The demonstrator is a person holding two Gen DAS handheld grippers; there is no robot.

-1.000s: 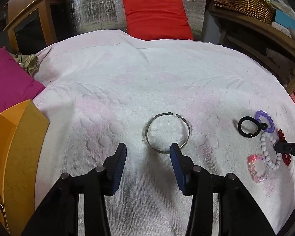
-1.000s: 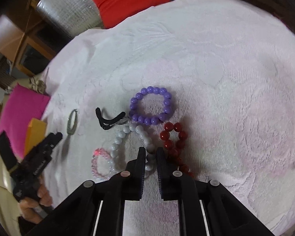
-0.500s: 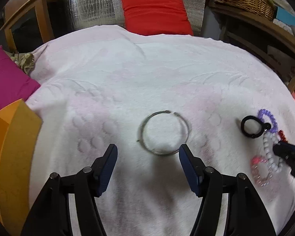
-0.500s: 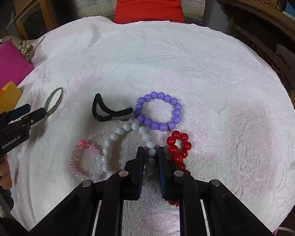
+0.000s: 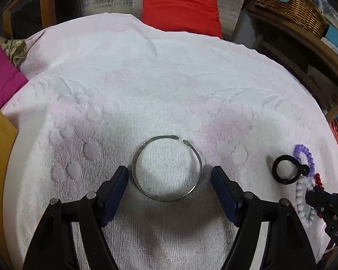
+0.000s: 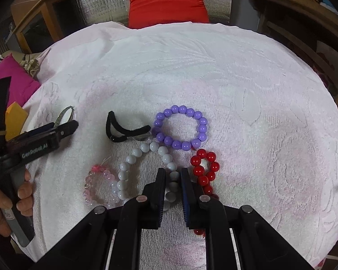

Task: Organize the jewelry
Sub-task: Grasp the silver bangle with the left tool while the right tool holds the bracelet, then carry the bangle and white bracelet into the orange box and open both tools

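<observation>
Two grippers are working: left gripper (image 5: 170,175) is hovering wide open around the silver bangle (image 5: 166,168), w/o touching; right gripper (image 6: 172,175) is standing narrowly open over white bead bracelet (image 6: 132,157).

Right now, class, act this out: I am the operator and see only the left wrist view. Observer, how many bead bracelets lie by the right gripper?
Observer: Four. A purple bracelet, a white bracelet, a red bracelet, and a pink bracelet that your view hides.
Operator: Is the right gripper holding one?
Observer: The right gripper has its fingers narrowly apart over the white bracelet. Beads show in the gap, but contact is unclear.
Operator: How does the red one lie?
Observer: It lies folded narrow, and its near end passes under the gripper's right finger.
</observation>
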